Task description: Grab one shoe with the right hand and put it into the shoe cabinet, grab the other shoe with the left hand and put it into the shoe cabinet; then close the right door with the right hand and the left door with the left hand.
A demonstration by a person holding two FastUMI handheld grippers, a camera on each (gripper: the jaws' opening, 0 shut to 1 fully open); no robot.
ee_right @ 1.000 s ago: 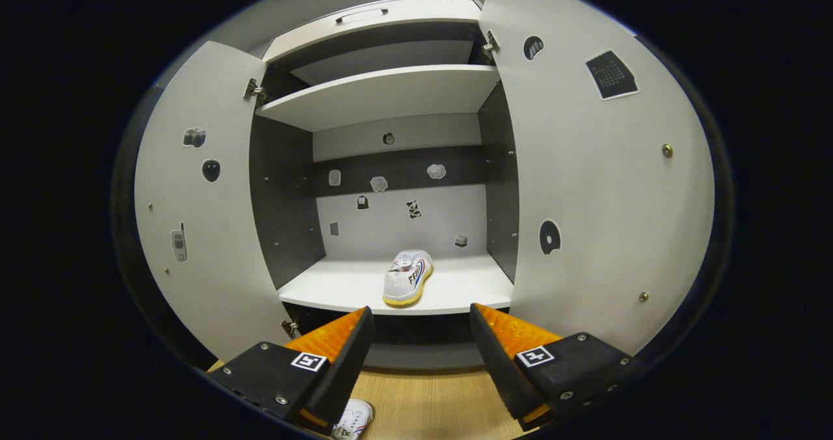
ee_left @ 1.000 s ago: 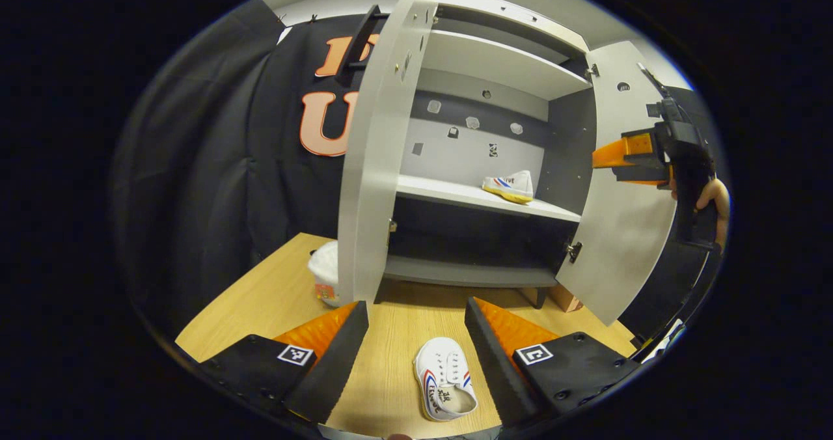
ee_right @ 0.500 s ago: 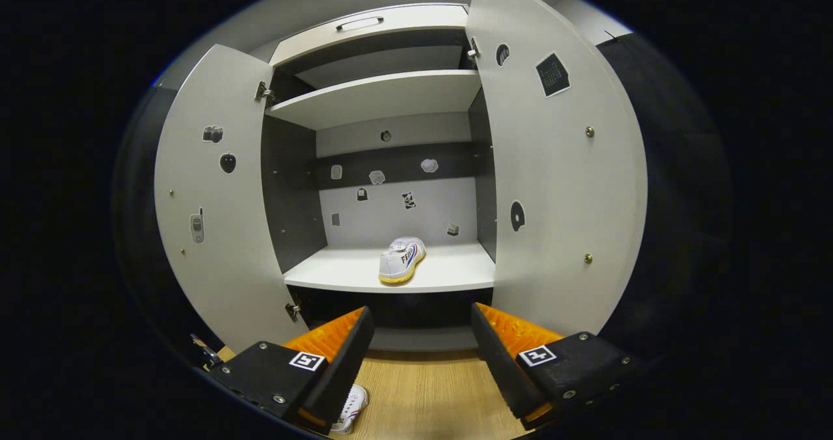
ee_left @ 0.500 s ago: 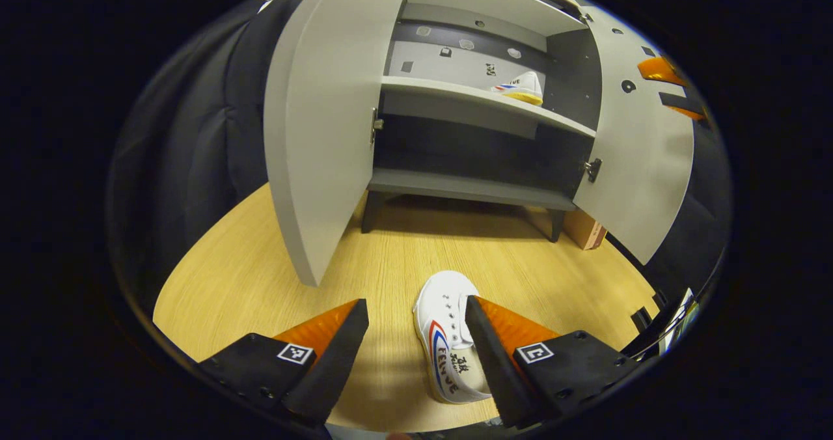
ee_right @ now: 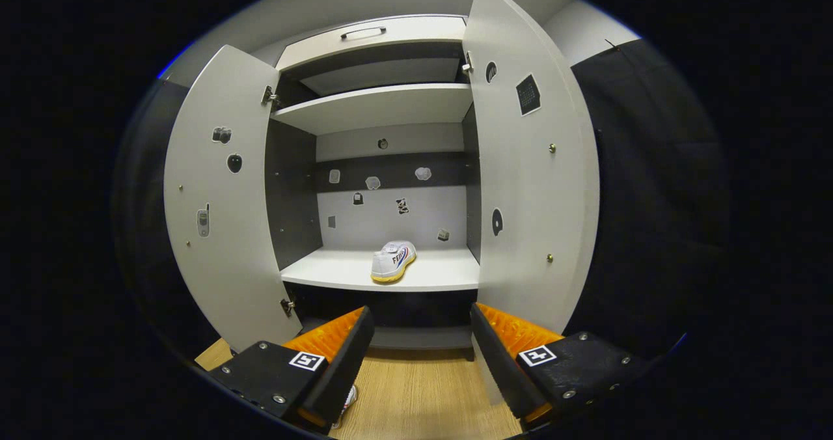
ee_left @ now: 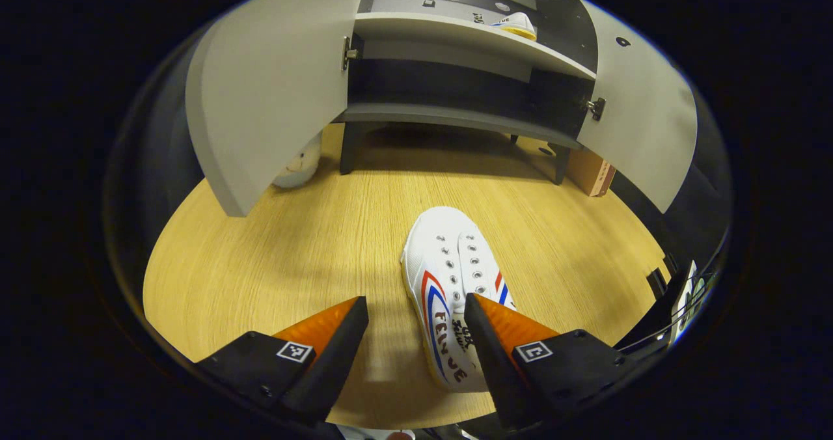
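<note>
Left gripper view: shoe under open gripper.

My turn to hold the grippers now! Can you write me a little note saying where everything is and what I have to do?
Left gripper: open, low over the floor, one finger over the shoe on the floor, not gripping it.
Right gripper: open, holding nothing, facing the open shoe cabinet.
Done: one shoe on the shelf, lying on the middle shelf.
Both doors, left door and right door, stand wide open.
Left to do: grip the floor shoe with the left gripper, put it into the cabinet, then close the right door with the right gripper and the left door with the left.
</note>
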